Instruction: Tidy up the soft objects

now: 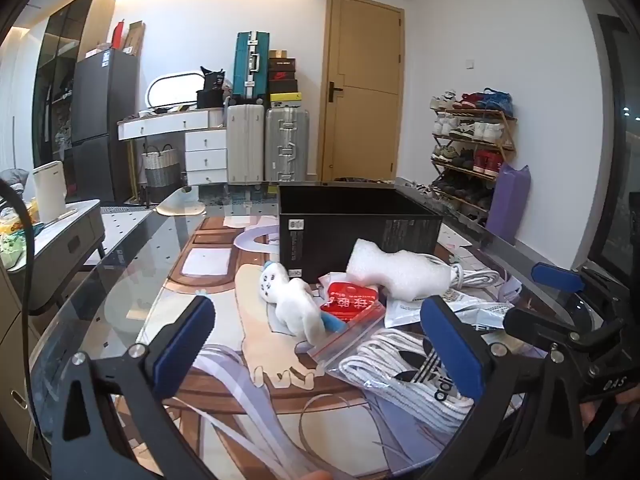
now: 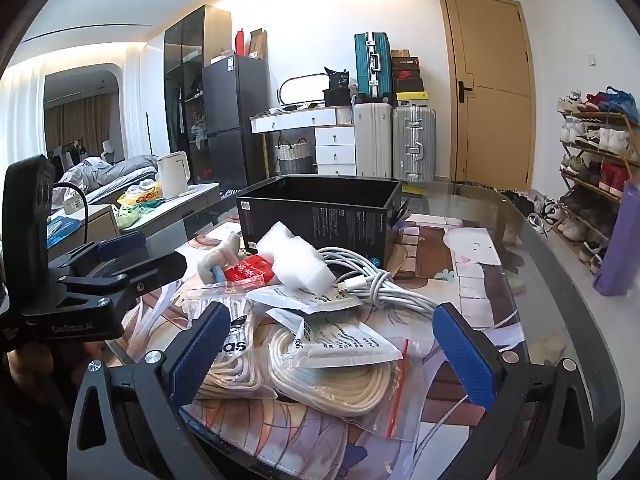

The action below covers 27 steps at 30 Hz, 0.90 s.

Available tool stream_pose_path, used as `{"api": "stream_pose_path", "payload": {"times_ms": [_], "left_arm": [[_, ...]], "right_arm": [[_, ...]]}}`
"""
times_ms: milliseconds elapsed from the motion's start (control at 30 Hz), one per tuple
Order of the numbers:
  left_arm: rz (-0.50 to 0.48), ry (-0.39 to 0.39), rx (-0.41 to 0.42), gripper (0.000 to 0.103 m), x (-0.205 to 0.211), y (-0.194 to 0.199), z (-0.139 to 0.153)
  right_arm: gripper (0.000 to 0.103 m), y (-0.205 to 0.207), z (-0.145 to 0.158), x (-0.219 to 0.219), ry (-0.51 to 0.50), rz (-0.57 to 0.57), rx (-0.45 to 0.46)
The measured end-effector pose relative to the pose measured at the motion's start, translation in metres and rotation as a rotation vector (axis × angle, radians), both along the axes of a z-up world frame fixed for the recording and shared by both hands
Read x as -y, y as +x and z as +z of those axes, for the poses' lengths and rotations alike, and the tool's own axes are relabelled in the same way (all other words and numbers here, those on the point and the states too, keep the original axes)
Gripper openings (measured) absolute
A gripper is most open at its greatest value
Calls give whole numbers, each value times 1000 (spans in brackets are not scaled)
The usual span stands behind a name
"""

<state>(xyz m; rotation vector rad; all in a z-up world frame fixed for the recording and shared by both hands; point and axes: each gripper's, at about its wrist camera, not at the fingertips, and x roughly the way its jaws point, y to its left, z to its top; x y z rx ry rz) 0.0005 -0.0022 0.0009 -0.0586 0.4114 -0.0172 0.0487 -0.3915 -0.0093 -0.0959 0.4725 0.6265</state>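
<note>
Lying heaped on the glass table (image 1: 132, 264), in front of the black box (image 1: 352, 220):
- Plush (image 1: 294, 300): white, small, blue trim at its lower end; leftmost of the heap in the left view, resting partly on the red packet.
- Red packet (image 1: 350, 302): flat, white lettering, beside the plush and under the foam's edge.
- Foam (image 1: 396, 272): white, lumpy block, leaning against the box front.
- Cable (image 2: 372, 280): white, coiled, touching the foam, just before the box.
- Zip bags (image 2: 352, 384): clear, red seal strip, holding coiled white cord; nearest the grippers.
- White pouches (image 2: 344, 340): flat, black print, lying across the bags.
- Box: open-topped, upright, dark inside.

Left gripper (image 1: 320, 332): jaws wide, nothing between the pads, above the plush and bags.
Right gripper (image 2: 332, 344): jaws wide, holding nothing, above the bags.
</note>
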Motion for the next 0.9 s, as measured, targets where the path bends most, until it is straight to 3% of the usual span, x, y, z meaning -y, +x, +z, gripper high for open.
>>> {"api": "stream_pose_path", "payload": {"times_ms": [200, 900], "left_arm": [[6, -20, 31, 103, -8, -10, -2], [5, -6, 8, 103, -4, -5, -3]], "right_arm": [[103, -1, 0, -3, -1, -7, 1], [103, 9, -7, 5, 20, -13, -32]]}}
